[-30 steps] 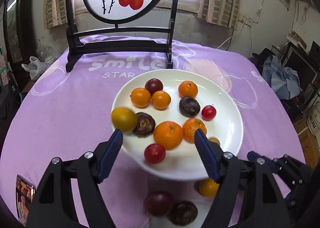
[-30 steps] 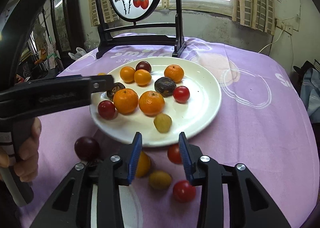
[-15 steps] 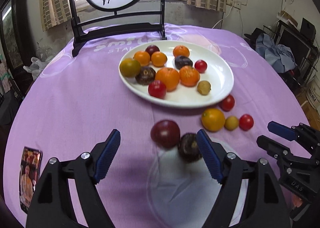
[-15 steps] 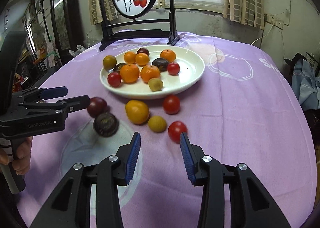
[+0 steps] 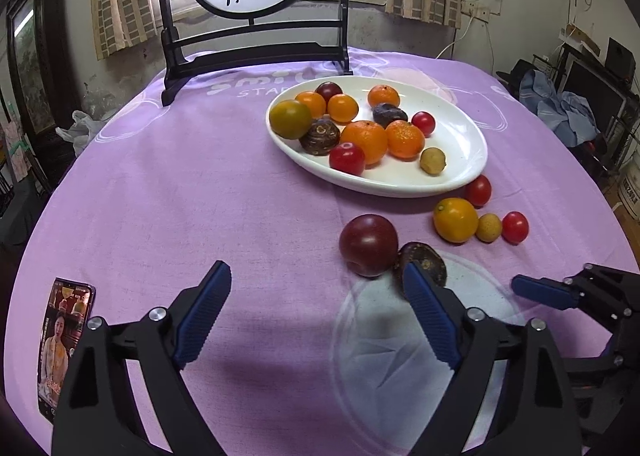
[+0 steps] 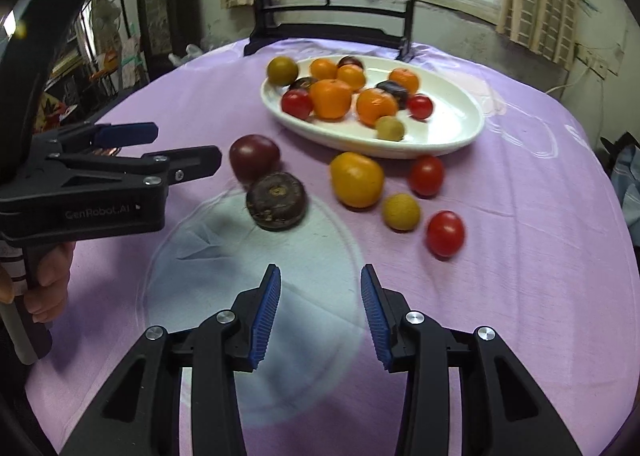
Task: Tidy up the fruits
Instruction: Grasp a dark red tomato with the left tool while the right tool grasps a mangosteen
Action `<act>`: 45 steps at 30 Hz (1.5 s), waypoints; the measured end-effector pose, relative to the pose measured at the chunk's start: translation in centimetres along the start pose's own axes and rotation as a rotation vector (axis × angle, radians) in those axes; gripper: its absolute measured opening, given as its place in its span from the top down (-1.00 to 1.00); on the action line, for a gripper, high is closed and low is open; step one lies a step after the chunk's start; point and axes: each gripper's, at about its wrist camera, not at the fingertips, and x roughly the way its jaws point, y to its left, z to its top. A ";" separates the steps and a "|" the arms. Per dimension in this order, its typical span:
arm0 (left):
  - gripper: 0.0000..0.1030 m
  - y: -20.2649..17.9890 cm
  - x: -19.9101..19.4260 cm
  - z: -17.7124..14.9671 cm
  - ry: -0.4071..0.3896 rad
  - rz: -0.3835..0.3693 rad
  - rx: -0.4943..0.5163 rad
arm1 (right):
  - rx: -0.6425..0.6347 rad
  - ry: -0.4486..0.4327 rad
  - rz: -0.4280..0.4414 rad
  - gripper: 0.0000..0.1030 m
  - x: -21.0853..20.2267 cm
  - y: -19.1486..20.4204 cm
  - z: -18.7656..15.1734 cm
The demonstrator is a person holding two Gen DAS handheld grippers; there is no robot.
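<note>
Left wrist view
Left gripper (image 5: 316,296): black frame with blue ribbed fingers, spread wide, holding nothing, low in the frame over the purple tablecloth (image 5: 180,196).
White oval plate (image 5: 460,136): upper centre-right of the frame, carrying oranges, red cherry tomatoes, dark wrinkled fruits and one green-yellow round fruit (image 5: 290,119) at its left rim.
Dark red plum (image 5: 368,245): on the cloth below the plate, touching a dark brown wrinkled fruit (image 5: 424,256) just to its right, which the right-hand finger partly covers.
Loose fruit at right: a yellow-orange citrus (image 5: 455,219), a small pale yellow fruit (image 5: 488,227) and two red cherry tomatoes (image 5: 515,227), clustered beside the plate's lower right edge.
Phone (image 5: 60,344): lower left of the frame, screen lit.
Right gripper (image 5: 544,291): enters at the right edge; only one blue finger shows clearly.
Black wooden screen stand (image 5: 256,52): top centre, behind the plate.

Right wrist view
Right gripper (image 6: 320,312): bottom centre, blue fingers parted, nothing between them, above a pale circular print on the cloth (image 6: 248,276).
Left gripper (image 6: 168,148): left of the frame, held by a hand (image 6: 44,288), fingers apart.
Plum (image 6: 254,157) and wrinkled fruit (image 6: 276,200): centre-left, touching, just right of the left gripper's tips.
Plate (image 6: 452,128): upper centre, loose citrus (image 6: 356,179) and tomatoes (image 6: 445,233) below it.
</note>
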 end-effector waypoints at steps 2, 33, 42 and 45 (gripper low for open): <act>-0.66 0.6 0.2 0.1 0.007 0.002 -0.019 | -0.004 0.015 0.018 0.18 1.3 0.6 0.7; -0.61 -1.6 3.9 -0.1 0.112 -0.002 -0.006 | 0.150 -0.065 0.033 0.16 -2.0 -4.2 -0.9; 0.10 -3.7 6.2 1.5 0.146 -0.020 0.034 | 0.147 -0.096 0.056 0.16 -2.8 -4.6 -0.9; 0.25 -3.8 5.8 1.4 0.140 -0.002 0.048 | 0.151 -0.105 0.057 0.16 -3.0 -4.7 -0.8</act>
